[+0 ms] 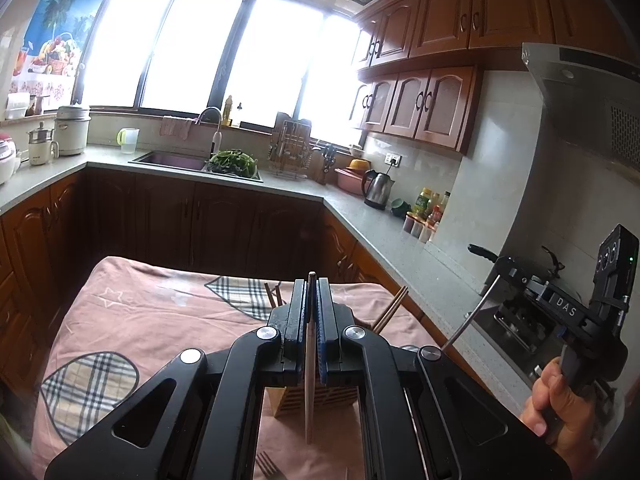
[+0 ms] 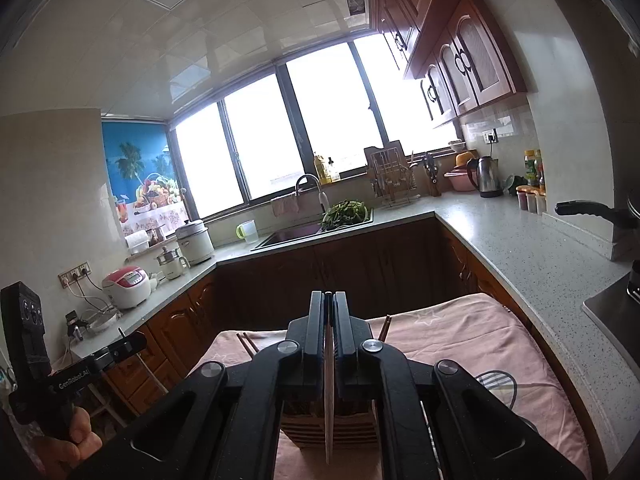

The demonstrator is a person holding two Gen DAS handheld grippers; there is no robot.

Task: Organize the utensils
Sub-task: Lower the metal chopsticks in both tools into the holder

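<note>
My left gripper [image 1: 312, 280] is shut on a brown chopstick [image 1: 309, 392] that hangs down through the jaws above a slatted wooden utensil holder [image 1: 340, 396] on the pink cloth. My right gripper [image 2: 328, 294] is shut on another chopstick [image 2: 329, 412], held upright above the same holder [image 2: 352, 428]. Chopsticks stand in the holder and stick out past the jaws in the left wrist view [image 1: 390, 308] and in the right wrist view [image 2: 384, 328]. A metal fork [image 1: 267, 467] lies on the cloth below the left gripper. The right gripper body [image 1: 576, 312] shows at the right of the left wrist view.
The pink cloth with plaid heart patches [image 1: 132, 320] covers a small table between dark cabinets. A grey counter [image 2: 540, 260] runs along the right with a stove and a pan handle [image 2: 588, 209]. A sink [image 1: 172, 160], a kettle [image 1: 378, 189] and bottles stand farther back.
</note>
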